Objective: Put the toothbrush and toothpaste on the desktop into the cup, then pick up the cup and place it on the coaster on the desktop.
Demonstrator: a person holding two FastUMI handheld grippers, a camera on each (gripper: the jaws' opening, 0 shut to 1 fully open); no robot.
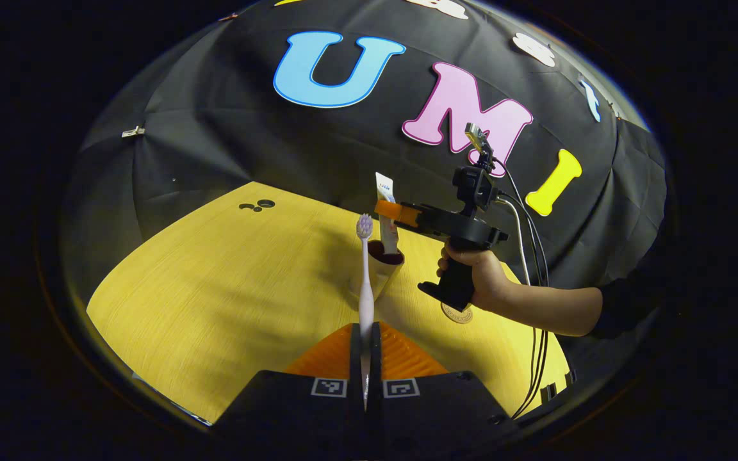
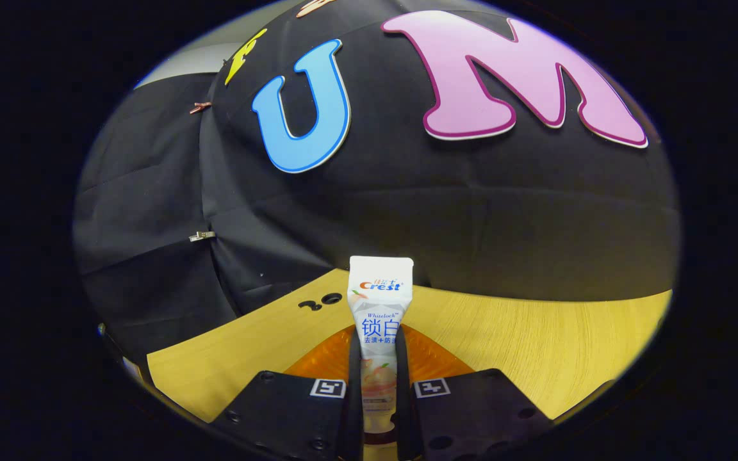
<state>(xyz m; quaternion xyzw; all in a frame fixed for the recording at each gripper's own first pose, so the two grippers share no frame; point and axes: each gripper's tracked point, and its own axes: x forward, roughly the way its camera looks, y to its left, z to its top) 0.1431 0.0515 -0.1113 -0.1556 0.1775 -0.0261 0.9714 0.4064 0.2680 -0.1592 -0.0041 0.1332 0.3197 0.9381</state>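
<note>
My left gripper (image 1: 365,336) is shut on a white toothbrush (image 1: 365,282), which stands upright with its bristle head at the top. Beyond it a pale cup (image 1: 387,269) with a dark inside stands on the yellow desktop (image 1: 215,282). My right gripper (image 1: 387,211), held by a hand, hangs over the cup and is shut on a white toothpaste tube (image 1: 387,214) whose lower end dips into the cup's mouth. In the right gripper view the toothpaste tube (image 2: 378,333) stands upright between the shut fingers of my right gripper (image 2: 378,358). A round coaster (image 1: 457,314) lies right of the cup, partly behind the hand.
Dark round holes (image 1: 257,205) mark the desktop (image 2: 535,346) near its far edge. The black cloth wall (image 1: 228,128) rises close behind the table. A person's hand (image 1: 481,278) and forearm reach in from the right, with cables (image 1: 539,269) trailing down to the table's right edge.
</note>
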